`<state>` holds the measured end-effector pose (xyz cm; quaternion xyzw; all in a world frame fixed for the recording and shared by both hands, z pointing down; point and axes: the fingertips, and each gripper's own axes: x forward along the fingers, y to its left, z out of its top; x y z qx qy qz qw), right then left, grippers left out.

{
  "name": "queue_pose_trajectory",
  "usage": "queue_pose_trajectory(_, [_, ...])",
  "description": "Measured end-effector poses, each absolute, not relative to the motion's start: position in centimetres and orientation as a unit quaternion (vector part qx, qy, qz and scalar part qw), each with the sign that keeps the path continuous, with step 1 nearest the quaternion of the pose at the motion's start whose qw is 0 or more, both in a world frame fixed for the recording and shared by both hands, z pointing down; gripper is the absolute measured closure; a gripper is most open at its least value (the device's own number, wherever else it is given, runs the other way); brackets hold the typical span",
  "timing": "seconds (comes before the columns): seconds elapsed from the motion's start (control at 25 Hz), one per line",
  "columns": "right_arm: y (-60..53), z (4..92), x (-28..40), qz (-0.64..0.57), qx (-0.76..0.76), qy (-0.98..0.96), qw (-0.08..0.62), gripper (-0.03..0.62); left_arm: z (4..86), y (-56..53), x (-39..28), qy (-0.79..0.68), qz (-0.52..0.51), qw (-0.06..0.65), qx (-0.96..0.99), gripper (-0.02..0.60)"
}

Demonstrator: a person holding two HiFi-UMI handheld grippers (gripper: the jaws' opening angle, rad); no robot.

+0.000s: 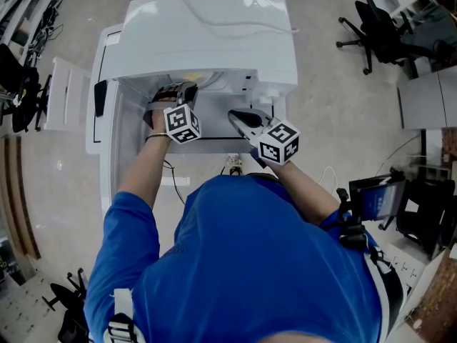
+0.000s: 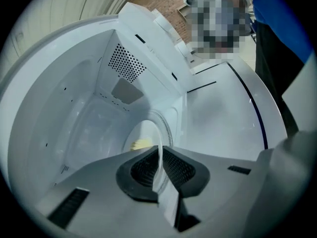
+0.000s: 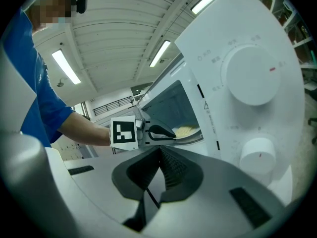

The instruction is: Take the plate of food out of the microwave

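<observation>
The white microwave stands with its door swung open to the left. Inside lies a white plate with yellow food on it. My left gripper reaches into the cavity and is shut on the plate's near rim, which runs edge-on between its pads. In the head view the left gripper sits at the opening, with a bit of the food showing beyond it. My right gripper hovers shut and empty in front of the control panel; in its own view the right gripper looks past the plate.
Two round white knobs sit on the control panel at the right of the opening. A black office chair and a grey desk stand to the right. Cables trail on the floor near my feet.
</observation>
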<state>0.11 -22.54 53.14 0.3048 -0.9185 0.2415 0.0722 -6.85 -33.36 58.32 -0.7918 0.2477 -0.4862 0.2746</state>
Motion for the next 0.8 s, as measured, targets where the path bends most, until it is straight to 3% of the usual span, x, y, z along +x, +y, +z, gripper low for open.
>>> queue_pose_trajectory(0.8, [-22.9, 54.0, -0.8, 0.308, 0.300, -0.902, 0.036, 0.594, 58.4, -29.8, -6.7, 0.245, -0.480, 0.273, -0.797, 0.545])
